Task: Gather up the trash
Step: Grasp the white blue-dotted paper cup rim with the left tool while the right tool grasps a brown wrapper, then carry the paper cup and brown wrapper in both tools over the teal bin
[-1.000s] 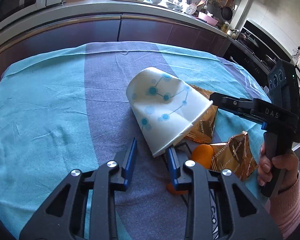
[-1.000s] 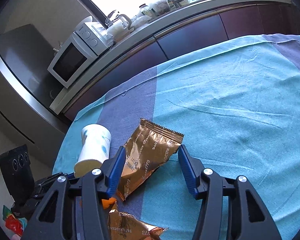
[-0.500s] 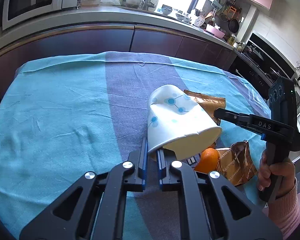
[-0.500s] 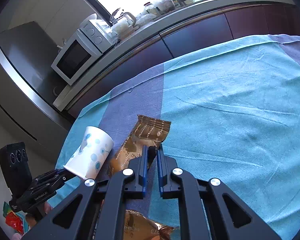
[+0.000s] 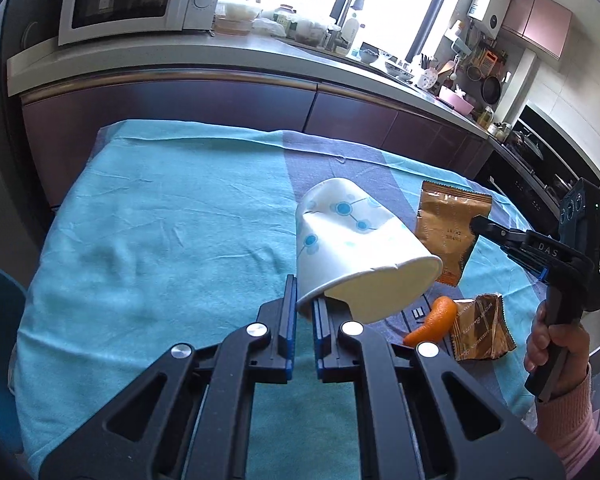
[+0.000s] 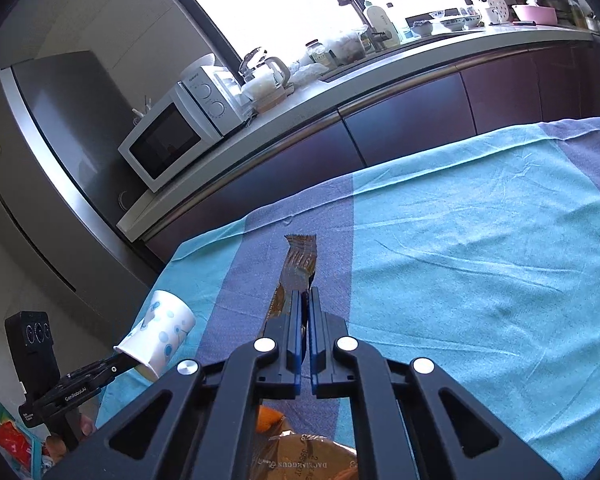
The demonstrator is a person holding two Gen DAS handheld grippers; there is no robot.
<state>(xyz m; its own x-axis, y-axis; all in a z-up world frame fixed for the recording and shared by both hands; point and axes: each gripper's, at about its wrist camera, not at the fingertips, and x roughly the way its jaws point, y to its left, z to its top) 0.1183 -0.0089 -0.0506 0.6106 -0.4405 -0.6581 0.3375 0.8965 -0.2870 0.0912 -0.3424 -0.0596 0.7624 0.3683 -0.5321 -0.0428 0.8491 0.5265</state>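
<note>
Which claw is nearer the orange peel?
Left. The left claw, pinching the paper cup rim, sits just beside the orange peel; the right claw, gripping a gold wrapper, is farther.

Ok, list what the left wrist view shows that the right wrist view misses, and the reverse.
Left wrist view only: the right hand and a pink bowl on the counter.

Right wrist view only: the grey fridge and the glass kettle.

Both: the left tongs shut on the paper cup; the right tongs shut on a gold wrapper, lifted edge-on; the orange peel, a second wrapper, the microwave and the blue tablecloth.
</note>
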